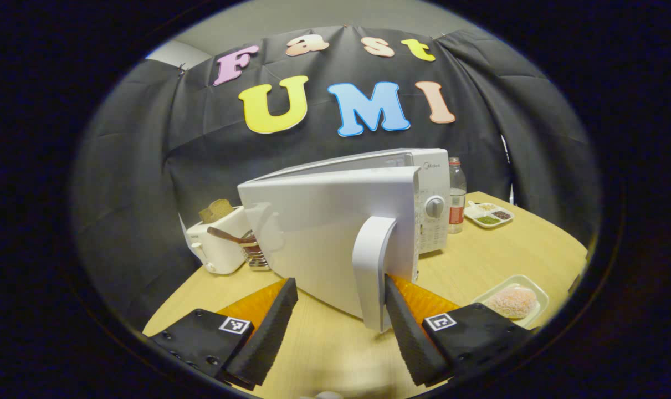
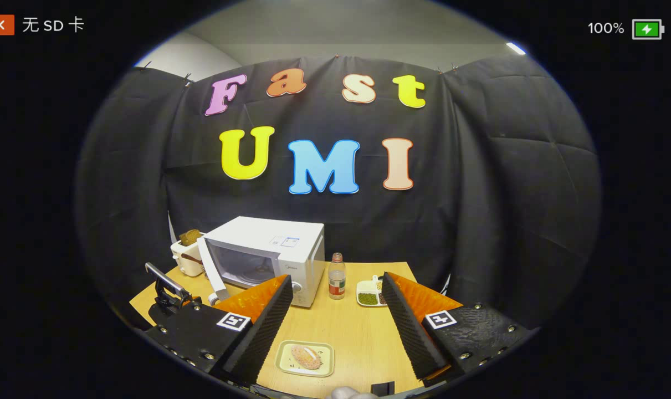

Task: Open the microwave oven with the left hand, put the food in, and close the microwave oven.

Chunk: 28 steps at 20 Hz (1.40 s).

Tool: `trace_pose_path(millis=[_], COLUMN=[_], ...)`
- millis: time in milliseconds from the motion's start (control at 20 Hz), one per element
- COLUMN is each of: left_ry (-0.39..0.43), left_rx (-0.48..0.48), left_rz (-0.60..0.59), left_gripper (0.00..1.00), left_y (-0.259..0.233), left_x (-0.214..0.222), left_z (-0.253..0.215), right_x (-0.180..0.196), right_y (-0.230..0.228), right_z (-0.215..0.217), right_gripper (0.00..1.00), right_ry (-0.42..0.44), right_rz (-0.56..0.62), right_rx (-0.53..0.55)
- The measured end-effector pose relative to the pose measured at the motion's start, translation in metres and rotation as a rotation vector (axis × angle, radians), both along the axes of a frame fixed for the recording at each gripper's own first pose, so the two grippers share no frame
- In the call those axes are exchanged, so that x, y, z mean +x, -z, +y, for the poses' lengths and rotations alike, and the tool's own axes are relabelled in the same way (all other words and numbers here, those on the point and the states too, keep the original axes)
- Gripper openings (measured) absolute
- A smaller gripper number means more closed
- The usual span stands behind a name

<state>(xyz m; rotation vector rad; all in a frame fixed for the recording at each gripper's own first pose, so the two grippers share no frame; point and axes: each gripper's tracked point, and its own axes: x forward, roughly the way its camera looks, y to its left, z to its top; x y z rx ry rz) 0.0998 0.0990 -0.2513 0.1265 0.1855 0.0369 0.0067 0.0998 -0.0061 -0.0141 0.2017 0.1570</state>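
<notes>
now the left gripper (image 1: 341, 310) has its fingers spread around the handle (image 1: 373, 266) of the microwave oven (image 1: 368, 221), whose door (image 1: 324, 244) is swung partly open at the far left of the tabletop (image 1: 479, 260). the right gripper (image 2: 338, 310) hovers with fingers spread above the food (image 2: 306, 357), which sits on a small tray (image 2: 284, 359) near the front edge.

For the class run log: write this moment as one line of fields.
phase: opening door | left tool: open, one finger at door handle | microwave door: part open | right tool: open, above food tray
</notes>
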Motion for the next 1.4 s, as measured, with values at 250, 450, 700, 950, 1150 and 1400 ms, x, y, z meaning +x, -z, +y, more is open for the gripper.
trace_pose_path(millis=[250,450,700,950,1150,1400], left_ry=[-0.048,-0.133,-0.233,-0.289,-0.286,-0.234], left_rx=[0.026,0.007,0.020,0.034,0.009,-0.025], left_rz=[0.006,0.025,0.024,0.013,-0.005,-0.037], left_gripper=[0.98,0.98,1.00,0.99,0.95,0.98], left_y=[0.003,0.006,0.006,0.001,-0.006,-0.035], left_x=[-0.040,-0.075,-0.116,-0.132,-0.141,-0.164], left_z=[0.059,0.124,0.193,0.237,0.232,0.194], right_x=[-0.008,-0.015,-0.027,-0.029,-0.025,-0.020], right_y=[0.012,0.021,0.031,0.037,0.042,0.087], right_z=[0.033,0.068,0.114,0.138,0.141,0.109], right_gripper=[0.99,0.99,0.99,0.99,0.99,0.99], right_ry=[-0.066,-0.131,-0.207,-0.250,-0.256,-0.223], right_rz=[0.020,0.034,0.044,0.048,0.036,0.065], right_rx=[0.005,0.015,0.026,0.037,0.018,-0.069])
